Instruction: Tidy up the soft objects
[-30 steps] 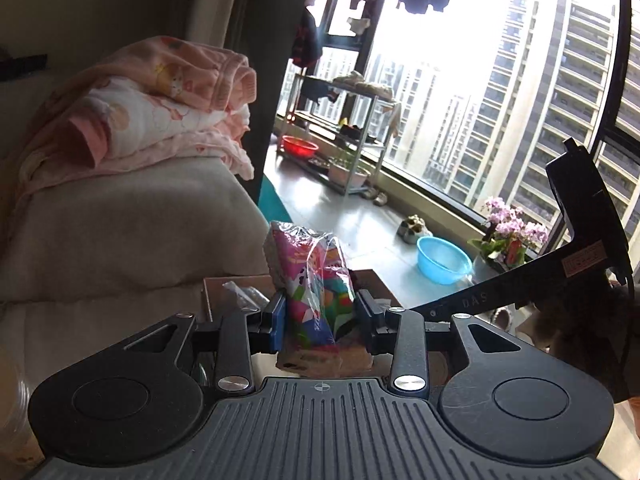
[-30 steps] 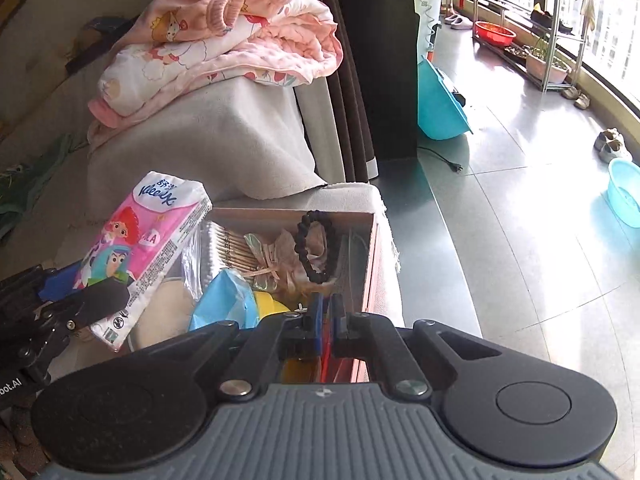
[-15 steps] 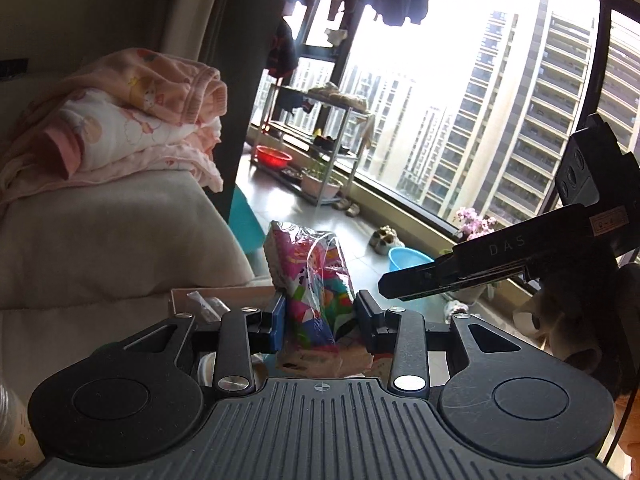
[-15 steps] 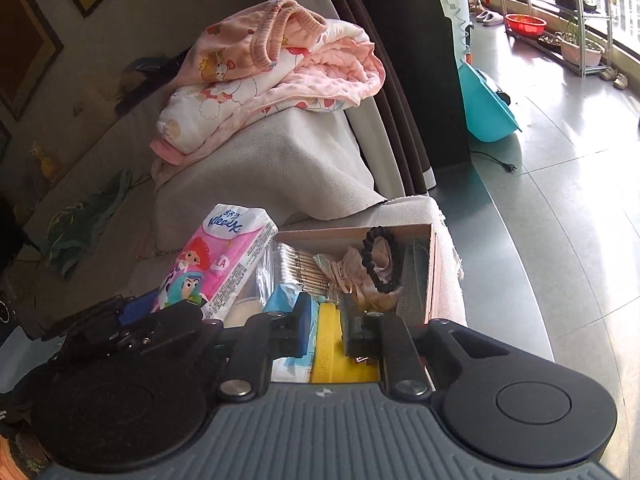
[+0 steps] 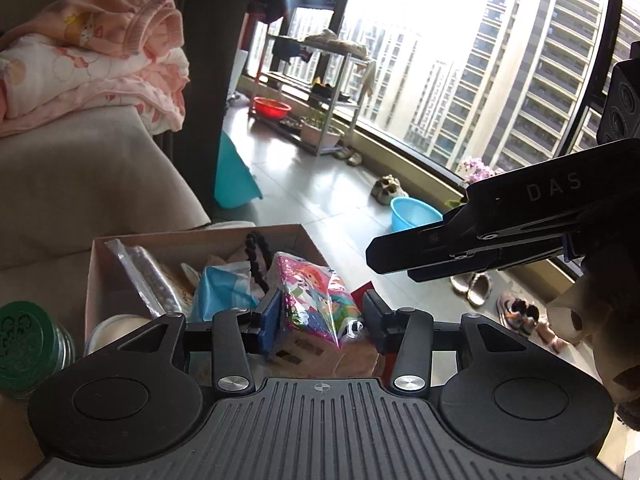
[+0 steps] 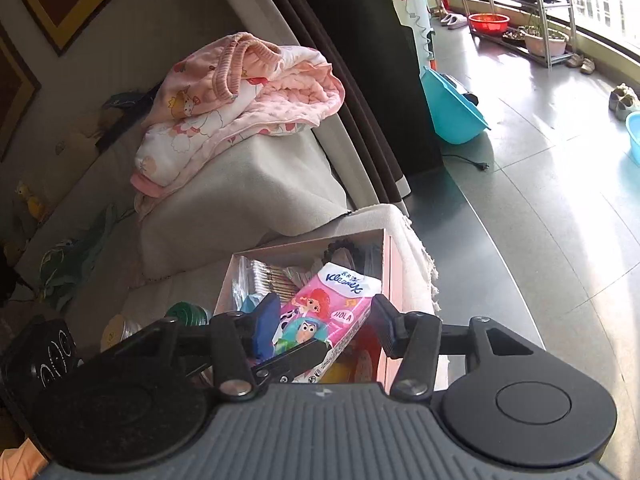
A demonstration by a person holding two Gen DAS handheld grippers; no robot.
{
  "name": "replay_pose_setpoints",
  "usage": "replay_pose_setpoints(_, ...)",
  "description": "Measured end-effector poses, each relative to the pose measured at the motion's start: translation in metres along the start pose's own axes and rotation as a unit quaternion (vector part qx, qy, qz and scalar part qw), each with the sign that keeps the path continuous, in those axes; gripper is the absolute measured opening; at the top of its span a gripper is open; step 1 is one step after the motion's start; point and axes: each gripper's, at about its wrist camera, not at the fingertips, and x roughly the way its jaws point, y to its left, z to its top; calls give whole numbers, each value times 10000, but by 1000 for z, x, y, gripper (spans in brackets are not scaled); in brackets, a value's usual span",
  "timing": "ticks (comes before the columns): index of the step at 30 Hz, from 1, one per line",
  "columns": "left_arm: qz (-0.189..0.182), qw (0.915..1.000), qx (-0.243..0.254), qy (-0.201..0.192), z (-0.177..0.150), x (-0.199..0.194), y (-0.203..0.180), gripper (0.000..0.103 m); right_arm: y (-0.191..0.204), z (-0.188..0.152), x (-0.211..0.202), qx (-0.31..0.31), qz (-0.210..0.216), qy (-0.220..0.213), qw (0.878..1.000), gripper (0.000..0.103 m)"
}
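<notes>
Pink tissue pack (image 5: pixel 316 296) w/in box (image 5: pixel 120 248) walls, left fingers (image 5: pixel 269 312) spread.

Tissue pack (image 6: pixel 332 312) lay in the near end of the cardboard box (image 6: pixel 387 276), between the spread fingers of both tools. Swab packet (image 6: pixel 264 274) and bead bracelet (image 5: pixel 256 256) sat behind it in the same box. Lidded jar (image 5: pixel 24 344) stood just left of the box. Folded blankets (image 6: pixel 240 104) rested on the sofa arm (image 6: pixel 248 196) behind. Basin (image 5: pixel 414 214) sat on the floor, far right.
</notes>
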Motion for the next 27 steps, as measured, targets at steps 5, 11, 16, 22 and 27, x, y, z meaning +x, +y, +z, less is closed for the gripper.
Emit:
replay_pose_setpoints(5, -203, 9995, 48, -235, 3, -29, 6, 48, -15, -14, 20, 228, 76, 202, 9995, 48)
replay_pose_setpoints(11, -177, 9970, -388, -650, 7, -72, 32, 48, 2, -17, 15, -60, -55, 30, 10000, 48)
replay_pose_setpoints(16, -87, 9971, -507, -562, -17, -96, 51, 48, 17, -32, 23, -239, -184, 188, 9994, 43)
replay_pose_setpoints(22, 86, 9982, -589, -118, -58, -114, 80, 48, 17, -51, 56, 176, -117, 358, 9991, 31)
replay_pose_setpoints(27, 463, 9957, -804, 45, -100, -142, 114, 48, 61, -72, 24, -487, -513, -301, 9970, 35)
